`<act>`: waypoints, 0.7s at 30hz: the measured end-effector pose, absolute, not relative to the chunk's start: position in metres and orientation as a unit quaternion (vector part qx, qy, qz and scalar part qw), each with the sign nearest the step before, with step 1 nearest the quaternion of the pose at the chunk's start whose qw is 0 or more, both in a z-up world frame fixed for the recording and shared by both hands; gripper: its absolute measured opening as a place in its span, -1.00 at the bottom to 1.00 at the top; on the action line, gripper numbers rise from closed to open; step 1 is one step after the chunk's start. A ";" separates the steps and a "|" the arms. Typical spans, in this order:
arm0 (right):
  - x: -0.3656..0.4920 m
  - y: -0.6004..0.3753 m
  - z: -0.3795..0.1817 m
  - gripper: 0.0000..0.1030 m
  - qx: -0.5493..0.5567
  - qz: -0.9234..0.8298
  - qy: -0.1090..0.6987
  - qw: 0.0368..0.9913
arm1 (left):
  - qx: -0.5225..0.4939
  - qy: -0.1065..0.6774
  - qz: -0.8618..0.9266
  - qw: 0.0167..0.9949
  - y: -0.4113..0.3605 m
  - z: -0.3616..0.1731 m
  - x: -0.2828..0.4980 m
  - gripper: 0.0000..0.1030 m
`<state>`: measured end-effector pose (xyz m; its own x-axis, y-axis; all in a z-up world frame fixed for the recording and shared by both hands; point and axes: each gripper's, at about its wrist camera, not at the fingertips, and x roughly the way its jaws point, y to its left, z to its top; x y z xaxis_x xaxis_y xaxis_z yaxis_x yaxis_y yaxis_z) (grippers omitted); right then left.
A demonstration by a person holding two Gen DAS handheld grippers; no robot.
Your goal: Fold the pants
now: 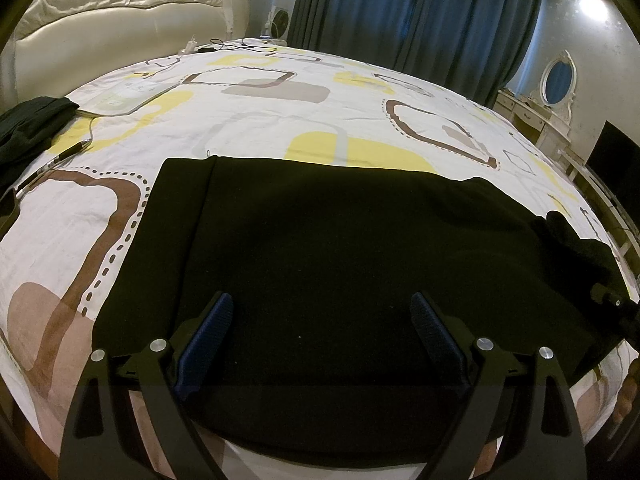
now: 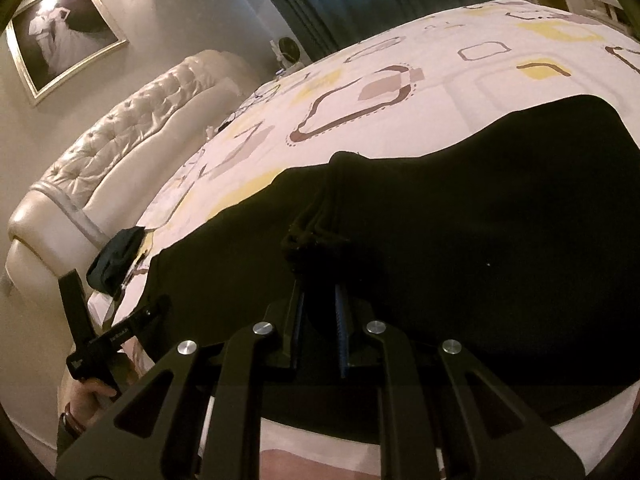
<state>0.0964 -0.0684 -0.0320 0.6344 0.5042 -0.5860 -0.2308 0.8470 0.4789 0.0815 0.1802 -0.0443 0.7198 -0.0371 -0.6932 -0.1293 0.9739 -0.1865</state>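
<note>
Black pants lie spread flat across the near part of the bed with its patterned sheet. My left gripper hovers open over their near edge, its blue pads wide apart with nothing between them. In the right wrist view the pants fill the middle. My right gripper is nearly shut on a bunched fold of the black fabric gathered at its tips. The left gripper and the hand holding it show at the lower left there.
A cream tufted headboard stands at the far left. Near it lie a dark cloth, a pen-like object and cables. Blue curtains and a white dresser are beyond the bed.
</note>
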 end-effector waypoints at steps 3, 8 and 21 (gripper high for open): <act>0.095 -0.062 -0.032 -0.68 0.172 0.210 0.379 0.885 | -0.111 0.373 0.025 0.921 0.180 -0.044 0.082 0.74; 0.094 -0.054 -0.034 -0.36 0.161 0.220 0.392 0.879 | -0.111 0.374 0.024 0.921 0.180 -0.044 0.081 0.74; 0.073 -0.014 -0.019 0.40 0.113 0.291 0.414 0.855 | -0.110 0.371 0.022 0.922 0.177 -0.045 0.082 0.74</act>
